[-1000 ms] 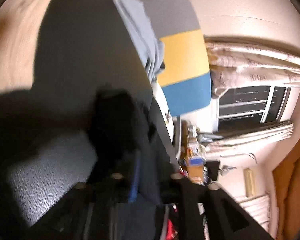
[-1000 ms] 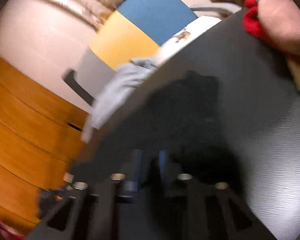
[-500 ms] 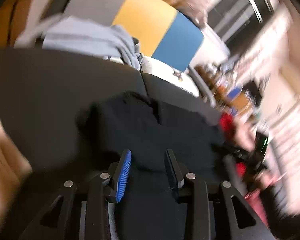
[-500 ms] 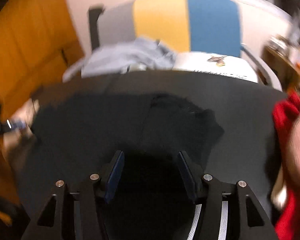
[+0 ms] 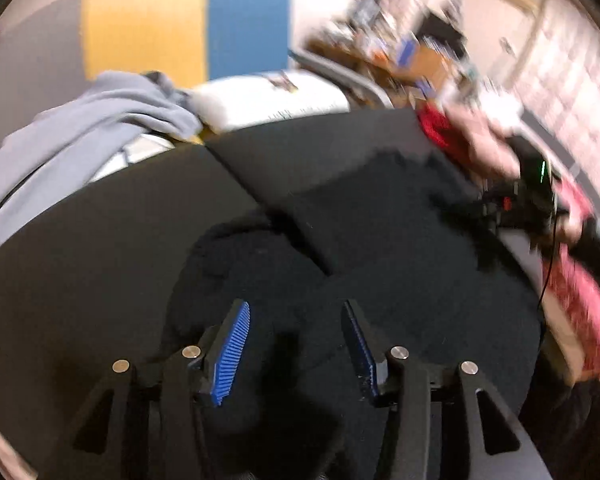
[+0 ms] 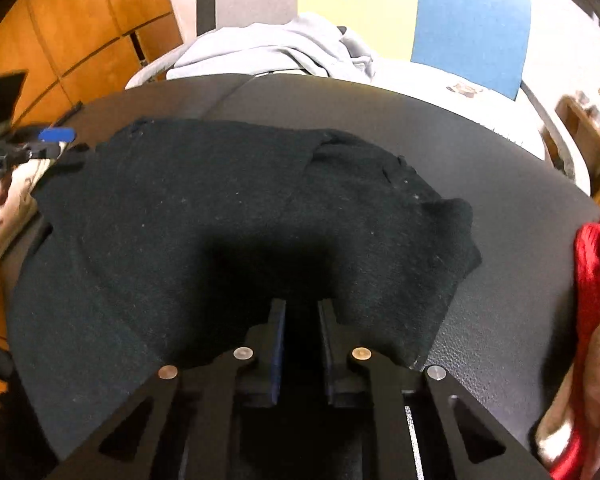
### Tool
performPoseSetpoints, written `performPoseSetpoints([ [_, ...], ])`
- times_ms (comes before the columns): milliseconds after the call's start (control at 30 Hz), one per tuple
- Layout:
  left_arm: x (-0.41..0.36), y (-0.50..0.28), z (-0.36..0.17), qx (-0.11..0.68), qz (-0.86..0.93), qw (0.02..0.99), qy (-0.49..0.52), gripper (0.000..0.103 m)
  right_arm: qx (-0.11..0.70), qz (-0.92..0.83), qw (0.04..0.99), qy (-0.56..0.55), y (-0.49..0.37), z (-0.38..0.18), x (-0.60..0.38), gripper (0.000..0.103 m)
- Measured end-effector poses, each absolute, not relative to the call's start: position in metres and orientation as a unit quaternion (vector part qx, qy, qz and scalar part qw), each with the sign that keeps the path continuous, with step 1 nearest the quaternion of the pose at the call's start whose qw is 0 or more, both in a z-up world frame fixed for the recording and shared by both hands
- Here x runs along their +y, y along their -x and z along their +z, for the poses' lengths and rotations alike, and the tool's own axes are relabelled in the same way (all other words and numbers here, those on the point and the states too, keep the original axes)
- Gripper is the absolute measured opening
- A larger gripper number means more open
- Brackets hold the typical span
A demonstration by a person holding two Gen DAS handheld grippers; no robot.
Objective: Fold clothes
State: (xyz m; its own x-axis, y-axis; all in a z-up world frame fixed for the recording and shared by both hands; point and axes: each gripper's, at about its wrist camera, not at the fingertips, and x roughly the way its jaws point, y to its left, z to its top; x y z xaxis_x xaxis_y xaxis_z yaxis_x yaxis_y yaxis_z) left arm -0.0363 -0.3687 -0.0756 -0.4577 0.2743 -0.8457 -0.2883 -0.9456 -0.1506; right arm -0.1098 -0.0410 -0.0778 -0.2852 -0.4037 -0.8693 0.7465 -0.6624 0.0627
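Spread flatter since before — black garment (image 6: 228,208), dark and lint-flecked.

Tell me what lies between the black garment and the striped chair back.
In the right wrist view, a bare strip of the black table comes first, then the light grey garment heaped on the chair seat, before the chair back.

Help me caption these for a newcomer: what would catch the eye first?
A black garment spread over the dark table fills both views, the right tool closing on its near edge. The left tool hovers over it, jaws opening. Behind the table stands a chair with yellow and blue panels, a grey garment heaped on it.
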Motion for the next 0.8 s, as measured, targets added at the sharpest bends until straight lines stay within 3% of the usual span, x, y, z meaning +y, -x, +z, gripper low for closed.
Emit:
performPoseSetpoints([
  [133, -0.36, 0.051, -0.098, 0.049, 0.828, 0.166, 0.533, 0.049, 0.198, -0.787, 0.364, -0.458, 0.105, -0.071, -0.048, 0.011],
  [200, -0.365, 0.049, -0.096, 0.027, 0.828, 0.161, 0.536, 0.045, 0.201, -0.79, 0.364, -0.451, 0.103, -0.065, -0.05, 0.011],
  [300, -0.367, 0.038, -0.087, 0.027, 0.836, 0.152, 0.527, 0.007, 0.207, -0.795, 0.359, -0.443, 0.098, -0.057, -0.053, 0.011],
  [567, -0.368, 0.006, -0.036, -0.026, 0.877, 0.17, 0.449, 0.005, 0.197, -0.828, 0.332, -0.407, 0.092, -0.025, -0.042, 0.007],
  [800, -0.359, 0.031, -0.033, -0.014, 0.875, 0.171, 0.453, 0.005, 0.151, -0.841, 0.311, -0.416, 0.133, -0.008, -0.033, 0.008],
])
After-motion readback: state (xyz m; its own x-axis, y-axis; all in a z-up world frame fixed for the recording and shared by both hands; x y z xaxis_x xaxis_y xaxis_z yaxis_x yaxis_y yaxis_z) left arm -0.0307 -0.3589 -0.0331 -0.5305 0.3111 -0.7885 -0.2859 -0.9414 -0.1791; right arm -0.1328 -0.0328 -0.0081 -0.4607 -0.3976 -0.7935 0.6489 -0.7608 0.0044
